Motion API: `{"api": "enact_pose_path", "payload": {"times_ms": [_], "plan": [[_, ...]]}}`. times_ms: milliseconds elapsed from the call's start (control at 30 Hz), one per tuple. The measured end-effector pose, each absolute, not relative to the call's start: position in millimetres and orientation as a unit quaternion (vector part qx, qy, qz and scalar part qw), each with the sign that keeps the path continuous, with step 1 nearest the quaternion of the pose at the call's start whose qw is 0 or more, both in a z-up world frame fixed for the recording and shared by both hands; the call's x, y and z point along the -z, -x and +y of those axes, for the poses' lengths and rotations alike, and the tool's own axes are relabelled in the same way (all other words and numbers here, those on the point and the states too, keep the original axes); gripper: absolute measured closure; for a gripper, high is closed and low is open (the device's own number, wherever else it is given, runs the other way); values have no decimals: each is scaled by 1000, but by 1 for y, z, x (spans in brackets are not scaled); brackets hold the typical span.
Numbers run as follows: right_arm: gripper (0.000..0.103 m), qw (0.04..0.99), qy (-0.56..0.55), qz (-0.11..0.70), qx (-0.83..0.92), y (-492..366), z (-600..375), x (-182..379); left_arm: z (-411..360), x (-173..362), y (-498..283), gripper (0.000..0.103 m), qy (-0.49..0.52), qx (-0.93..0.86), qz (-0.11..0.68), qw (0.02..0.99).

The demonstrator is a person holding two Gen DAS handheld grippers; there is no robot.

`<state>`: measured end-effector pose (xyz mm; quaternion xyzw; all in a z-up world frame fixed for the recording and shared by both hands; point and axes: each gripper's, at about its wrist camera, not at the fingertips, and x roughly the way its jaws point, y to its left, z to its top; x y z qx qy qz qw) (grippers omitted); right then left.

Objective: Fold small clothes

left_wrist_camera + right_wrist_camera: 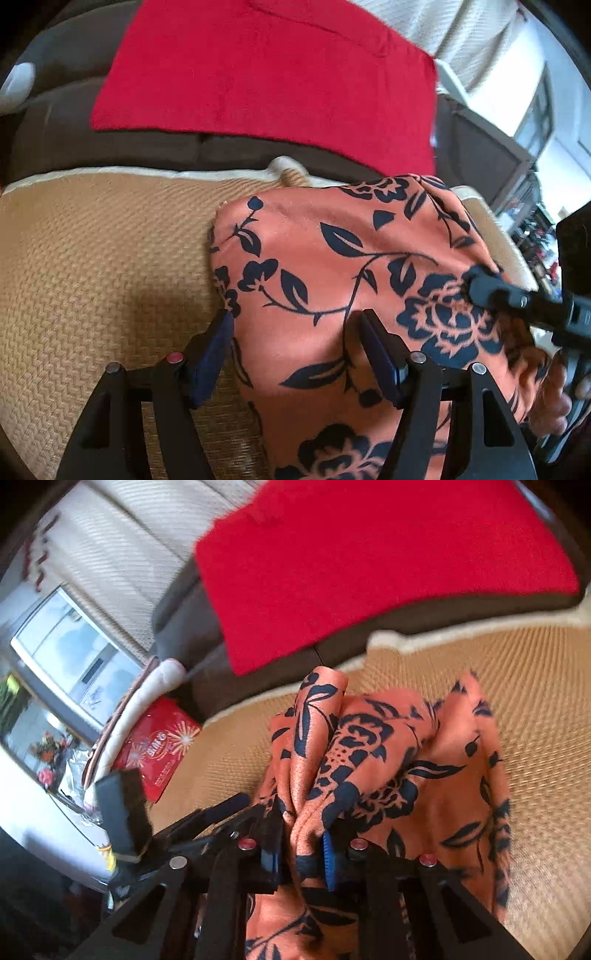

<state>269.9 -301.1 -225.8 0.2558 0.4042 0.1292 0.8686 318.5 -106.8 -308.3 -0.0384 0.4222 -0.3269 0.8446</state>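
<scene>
An orange garment with a dark blue flower print (332, 266) lies partly bunched on a tan woven mat (92, 266). My left gripper (295, 332) is open, its fingers astride the garment's near left edge, gripping nothing. My right gripper (301, 834) is shut on a bunched fold of the same garment (369, 760) and holds it up off the mat (535, 701). The right gripper also shows in the left wrist view (495, 288), pinching the cloth at the right.
A red blanket (266, 74) covers a dark brown sofa back (55, 122) behind the mat. A red box (159, 746) and a padded roll (147, 686) lie at the mat's left end. A window (70, 653) and clutter stand beyond.
</scene>
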Motion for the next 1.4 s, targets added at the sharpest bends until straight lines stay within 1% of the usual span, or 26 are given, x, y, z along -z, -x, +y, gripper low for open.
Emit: {"api": "enact_pose_path", "payload": {"times_ms": [67,133,200,233,267,300,333,400,500,567,633,733,800,867,933,967,1033,1067,1100,1133,1267,1367,1400], "plan": [[85,881,-226,403,-104,-258,-298,223,-116,309,-313,32,26,339,419,842],[85,877,-216,425,-62,-256,-309,240,-132,320,-309,31,-4,334,427,840],[86,861,-217,460,-20,-266,-324,263,-151,328,-302,24,-57,319,412,852],[86,845,-238,479,-10,-272,-336,278,-153,328,-299,23,-69,314,404,856],[86,828,-286,481,-21,-276,-349,286,-155,327,-297,22,-76,310,401,858],[85,816,-325,478,-30,-278,-359,286,-154,324,-298,22,-72,310,403,858],[81,814,-338,471,-37,-279,-363,283,-152,322,-300,22,-63,311,407,857],[80,815,-359,454,-45,-280,-369,275,-145,323,-304,22,-40,312,419,852],[78,808,-373,454,-52,-291,-373,274,-138,321,-298,21,-41,311,417,853],[78,818,-369,441,-27,-298,-378,269,-139,318,-294,21,-47,308,415,855],[78,841,-360,403,-16,-297,-381,253,-137,314,-291,21,-49,307,416,854],[78,883,-310,353,1,-293,-373,228,-128,303,-286,21,-44,307,409,858],[78,889,-301,343,-21,-295,-364,221,-119,292,-278,21,-38,309,395,865],[78,875,-310,369,-43,-311,-355,233,-113,289,-272,21,-47,301,389,869],[80,839,-312,444,-16,-335,-348,266,-116,302,-275,21,-76,277,415,863],[83,820,-326,470,-13,-342,-349,282,-118,316,-279,21,-87,267,441,853],[83,805,-371,462,-24,-345,-359,284,-115,324,-287,17,-55,264,457,848],[80,806,-374,458,-25,-344,-360,279,-111,326,-291,16,-36,264,467,843],[80,813,-372,447,-24,-342,-360,273,-108,324,-293,16,-24,266,474,839],[78,827,-360,431,-18,-338,-359,264,-106,321,-292,16,-23,266,470,841],[79,857,-323,397,-58,-336,-343,242,-108,314,-283,16,-52,261,452,851],[79,847,-297,436,-59,-348,-323,254,-111,314,-280,16,-60,260,445,855],[80,831,-292,472,-50,-355,-319,268,-111,314,-281,16,-58,261,447,854]]}}
